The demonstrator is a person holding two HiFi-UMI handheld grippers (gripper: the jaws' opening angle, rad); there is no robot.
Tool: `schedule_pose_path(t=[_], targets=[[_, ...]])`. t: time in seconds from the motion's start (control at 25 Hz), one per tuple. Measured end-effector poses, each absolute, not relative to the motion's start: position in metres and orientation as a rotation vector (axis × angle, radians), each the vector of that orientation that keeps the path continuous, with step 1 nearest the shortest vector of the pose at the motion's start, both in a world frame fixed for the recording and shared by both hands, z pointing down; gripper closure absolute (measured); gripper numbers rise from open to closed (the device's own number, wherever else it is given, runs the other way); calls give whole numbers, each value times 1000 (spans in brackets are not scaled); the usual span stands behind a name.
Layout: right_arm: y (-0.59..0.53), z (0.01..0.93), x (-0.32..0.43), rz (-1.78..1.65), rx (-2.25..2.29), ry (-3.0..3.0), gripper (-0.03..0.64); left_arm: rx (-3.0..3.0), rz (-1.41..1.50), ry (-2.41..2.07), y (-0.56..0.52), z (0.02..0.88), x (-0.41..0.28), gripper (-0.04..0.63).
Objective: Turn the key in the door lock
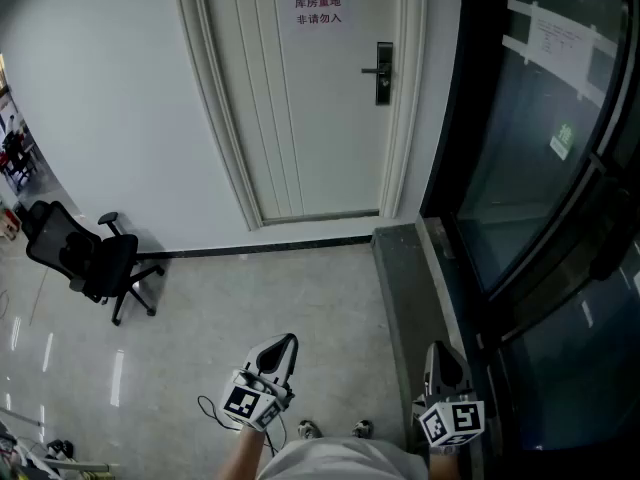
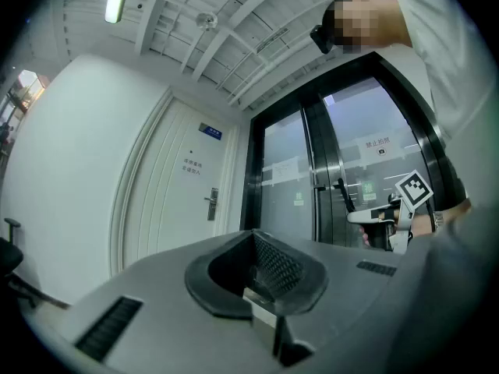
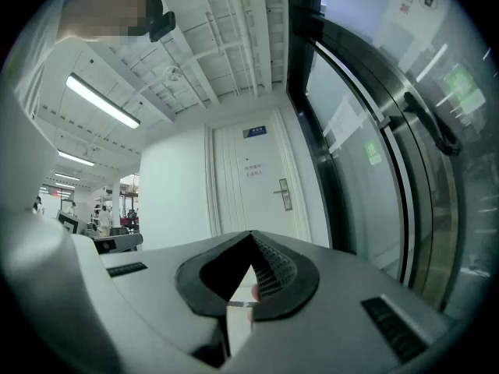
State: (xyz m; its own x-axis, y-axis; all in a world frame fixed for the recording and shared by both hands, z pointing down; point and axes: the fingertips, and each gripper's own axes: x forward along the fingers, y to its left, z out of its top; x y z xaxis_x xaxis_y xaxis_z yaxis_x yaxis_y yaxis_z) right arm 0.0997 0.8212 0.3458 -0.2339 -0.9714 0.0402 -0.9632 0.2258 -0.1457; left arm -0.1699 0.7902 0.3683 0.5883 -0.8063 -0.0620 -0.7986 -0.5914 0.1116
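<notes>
The left hand-held gripper (image 1: 284, 345) and the right hand-held gripper (image 1: 441, 352) were both clenched shut, held level and low above the floor (image 1: 250, 298). The door lock (image 1: 384, 72) sat at the right edge of the white door (image 1: 310, 138), well apart from both. An office chair (image 1: 90, 258) stood to the left.

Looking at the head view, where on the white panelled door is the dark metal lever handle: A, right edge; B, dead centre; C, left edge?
A: the dark metal lever handle sits at the right edge of the white panelled door, nearest the glass wall.
</notes>
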Motion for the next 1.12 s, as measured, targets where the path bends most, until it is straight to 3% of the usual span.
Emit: schedule_pose_path(t=[0.8, 1.12], targets=[[820, 373, 191, -183, -1900, 2417, 624, 2683, -126, -1363, 792, 378, -62, 588], [794, 378, 171, -109, -1900, 2495, 624, 2700, -76, -1430, 762, 379, -76, 588]])
